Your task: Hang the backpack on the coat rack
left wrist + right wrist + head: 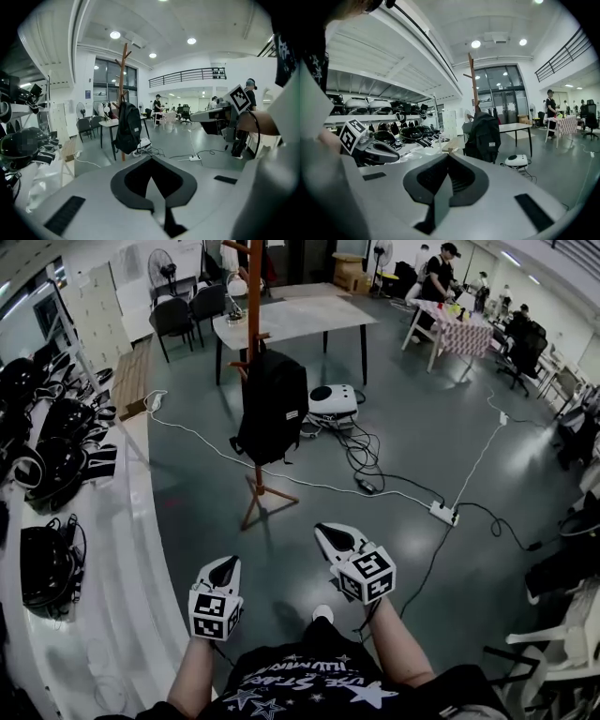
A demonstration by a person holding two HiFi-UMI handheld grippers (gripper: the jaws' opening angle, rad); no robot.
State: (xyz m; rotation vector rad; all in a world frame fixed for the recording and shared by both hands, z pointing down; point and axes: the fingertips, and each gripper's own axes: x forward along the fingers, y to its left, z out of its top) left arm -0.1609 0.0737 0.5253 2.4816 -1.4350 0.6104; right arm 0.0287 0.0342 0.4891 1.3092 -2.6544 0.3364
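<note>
Workshop clutter across a grey floor (422, 418)

A white device (333, 401) sits on the floor beside tangled cables (361, 451), with a power strip (442, 513) nearby. Black helmets (56, 470) line the left counter (141, 596). Dark chairs (173, 313) and a fan (161, 263) stand further back.

You wear a black short-sleeved T-shirt (309, 685) printed with white stars and lettering, and your left claw (228, 564) and right claw (324, 532) are pale grey, black-padded, each bearing a black-and-white marker cube (367, 576).

The head view's top edge crops the coat rack (253, 306).
</note>
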